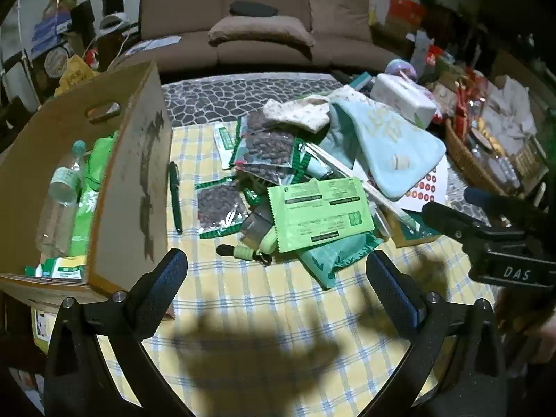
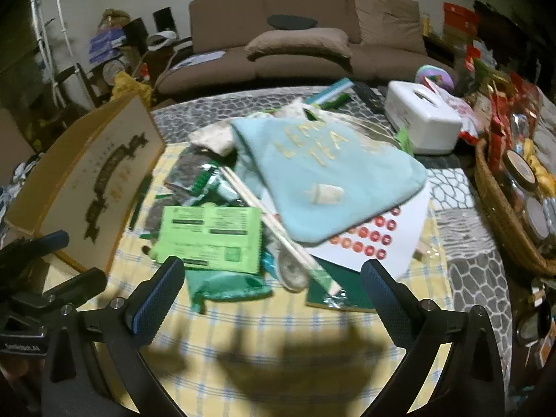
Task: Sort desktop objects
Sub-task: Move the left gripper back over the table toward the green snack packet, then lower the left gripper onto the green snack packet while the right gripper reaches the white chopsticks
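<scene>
Desktop clutter heaped mid-table, box half filled

Clutter pile [image 1: 295, 187] sits beside my cardboard box [image 1: 132, 180], near for short drops. Left gripper [image 1: 278, 288] and right gripper [image 2: 272, 293] both spread wide, empty, hovering over the checked cloth [image 1: 264, 312], likely choosing a piece.

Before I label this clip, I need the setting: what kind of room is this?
Most likely a home living room: a brown sofa stands behind a low table with a checked cloth, cluttered with a tissue box and a snack basket.

pile: green packet [image 1: 319, 213] flat in front | blue pouch [image 2: 326, 180] on top | pen [image 1: 175, 196] beside cardboard box [image 1: 135, 187] holding a bottle [image 1: 62, 191]
</scene>
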`<act>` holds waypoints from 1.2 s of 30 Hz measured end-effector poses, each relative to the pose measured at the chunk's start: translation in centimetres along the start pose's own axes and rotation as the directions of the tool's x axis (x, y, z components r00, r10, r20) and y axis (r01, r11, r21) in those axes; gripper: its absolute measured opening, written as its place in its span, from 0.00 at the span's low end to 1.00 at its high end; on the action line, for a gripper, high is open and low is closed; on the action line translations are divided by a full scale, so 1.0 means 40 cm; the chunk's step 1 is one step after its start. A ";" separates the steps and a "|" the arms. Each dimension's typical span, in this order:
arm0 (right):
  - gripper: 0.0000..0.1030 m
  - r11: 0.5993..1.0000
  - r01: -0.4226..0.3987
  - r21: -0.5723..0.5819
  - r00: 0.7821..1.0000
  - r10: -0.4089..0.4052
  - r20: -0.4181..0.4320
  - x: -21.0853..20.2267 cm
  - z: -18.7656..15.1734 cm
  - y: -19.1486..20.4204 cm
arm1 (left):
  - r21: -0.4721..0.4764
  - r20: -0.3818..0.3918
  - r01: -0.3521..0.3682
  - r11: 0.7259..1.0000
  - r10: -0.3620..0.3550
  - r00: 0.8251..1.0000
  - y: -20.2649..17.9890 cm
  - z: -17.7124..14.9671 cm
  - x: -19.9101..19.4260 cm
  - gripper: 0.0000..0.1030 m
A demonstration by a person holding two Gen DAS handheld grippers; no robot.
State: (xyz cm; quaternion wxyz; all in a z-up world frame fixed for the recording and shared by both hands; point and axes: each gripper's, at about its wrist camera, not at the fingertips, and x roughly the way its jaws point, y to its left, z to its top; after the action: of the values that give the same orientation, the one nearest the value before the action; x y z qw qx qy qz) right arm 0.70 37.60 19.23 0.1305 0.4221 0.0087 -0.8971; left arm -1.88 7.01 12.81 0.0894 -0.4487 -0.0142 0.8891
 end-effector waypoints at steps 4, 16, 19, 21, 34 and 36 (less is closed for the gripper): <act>1.00 1.000 0.021 0.023 1.000 -0.021 -0.013 0.009 -0.006 -0.032 | -0.012 -0.019 0.010 1.000 -0.011 1.000 -0.005 -0.009 0.029 1.00; 1.00 0.999 0.050 0.006 0.998 -0.050 -0.034 0.043 -0.017 -0.040 | -0.035 -0.076 0.008 0.999 -0.010 0.997 -0.016 -0.044 0.120 1.00; 1.00 0.999 0.049 0.005 0.998 -0.049 -0.039 0.050 -0.017 -0.041 | -0.045 -0.080 0.007 0.999 -0.011 0.997 -0.014 -0.042 0.134 1.00; 1.00 0.999 0.050 0.009 0.998 -0.050 -0.039 0.054 -0.016 -0.045 | -0.051 -0.083 0.009 0.999 -0.013 0.996 -0.010 -0.041 0.142 1.00; 0.89 0.993 -0.050 0.111 0.998 0.055 -0.042 0.073 -0.012 -0.108 | -0.161 -0.112 0.065 0.985 -0.084 0.990 0.055 -0.029 0.219 1.00; 0.84 0.991 -0.058 0.125 0.997 0.063 -0.037 0.073 -0.009 -0.118 | -0.172 -0.107 0.083 0.982 -0.103 0.989 0.059 -0.027 0.227 1.00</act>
State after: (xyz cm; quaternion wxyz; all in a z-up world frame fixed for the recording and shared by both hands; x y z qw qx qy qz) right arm -1.93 41.53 16.34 0.1310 0.4476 -0.0570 -0.8828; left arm -6.64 6.19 4.70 0.0936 -0.5043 -0.1046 0.8521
